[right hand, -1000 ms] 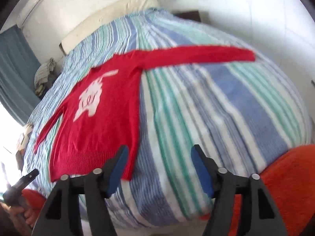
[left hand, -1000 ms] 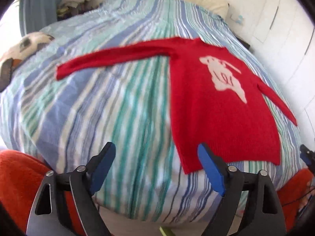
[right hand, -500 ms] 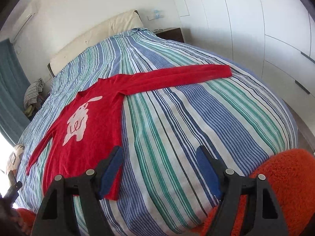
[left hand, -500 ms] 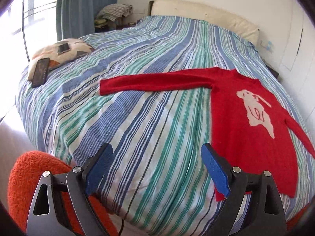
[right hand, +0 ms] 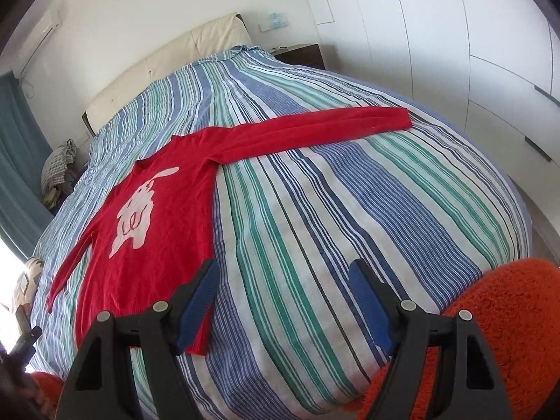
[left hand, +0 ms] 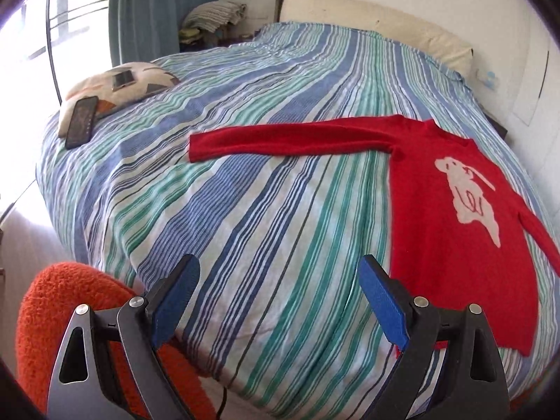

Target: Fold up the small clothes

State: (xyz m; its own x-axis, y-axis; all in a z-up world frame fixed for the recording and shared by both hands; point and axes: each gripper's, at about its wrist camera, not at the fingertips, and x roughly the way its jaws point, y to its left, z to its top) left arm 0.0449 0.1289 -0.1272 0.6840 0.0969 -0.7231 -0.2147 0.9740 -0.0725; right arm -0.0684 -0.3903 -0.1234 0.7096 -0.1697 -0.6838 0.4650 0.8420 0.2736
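Observation:
A small red sweater with a white animal figure lies flat on the striped bed, sleeves spread out. In the left wrist view its long sleeve reaches left across the cover. My left gripper hovers open over the bed's near edge, left of the sweater's hem, nothing between its blue pads. In the right wrist view the sweater lies left of centre, its other sleeve stretching right. My right gripper is open beside the hem's right corner, holding nothing.
The striped bedcover fills both views. A patterned cushion with a phone on it sits at the bed's far left. Orange fluffy fabric lies at the near edge. White cupboard doors stand on the right, a headboard behind.
Both wrist views swung outward: the left one turned left and the sweater slid to its right side. The right one shifted right and tilted up. Both grippers stayed open.

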